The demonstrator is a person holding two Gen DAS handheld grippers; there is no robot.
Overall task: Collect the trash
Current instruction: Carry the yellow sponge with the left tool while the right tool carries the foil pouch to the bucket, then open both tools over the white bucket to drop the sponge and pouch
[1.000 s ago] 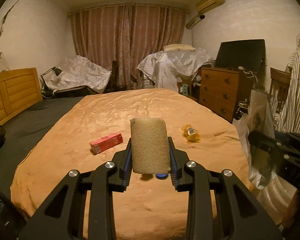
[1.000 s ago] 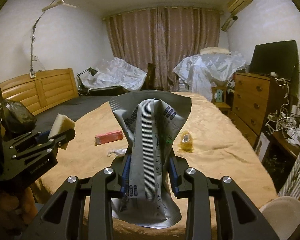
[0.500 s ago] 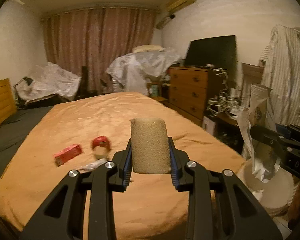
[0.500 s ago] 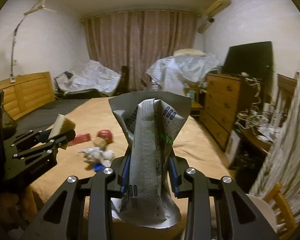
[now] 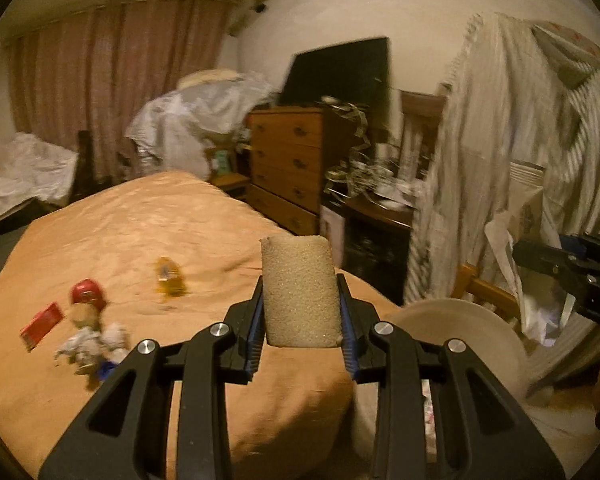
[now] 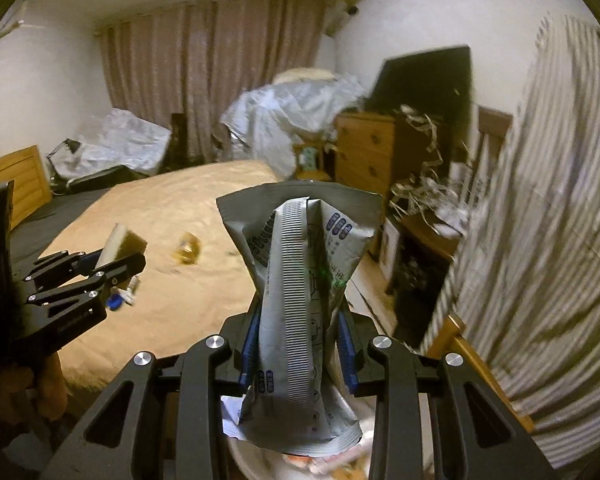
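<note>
My left gripper (image 5: pixel 300 332) is shut on a tan sponge (image 5: pixel 299 292) that stands upright between its blue pads, over the near right corner of the orange bed (image 5: pixel 140 240). My right gripper (image 6: pixel 298 344) is shut on a crumpled silver pouch (image 6: pixel 300 280) and hangs above a white bin (image 6: pixel 256 460). In the left wrist view the white bin (image 5: pixel 460 332) stands just right of the bed corner, and the right gripper (image 5: pixel 560 268) with the silver pouch (image 5: pixel 540 312) hangs at the far right. The left gripper (image 6: pixel 112 264) and its sponge (image 6: pixel 122 242) appear at the left of the right wrist view.
On the bed lie a red box (image 5: pixel 42 326), a red-capped item (image 5: pixel 86 292), crumpled white paper (image 5: pixel 92 344) and a yellow wrapper (image 5: pixel 168 276). A wooden dresser (image 5: pixel 288 160), a cluttered dark side table (image 5: pixel 372 216) and hanging striped cloth (image 5: pixel 520 160) crowd the right side.
Both grippers have swung to the right, away from the middle of the bed toward its corner. The white bin has come into view beneath them. Both grips are unchanged.
</note>
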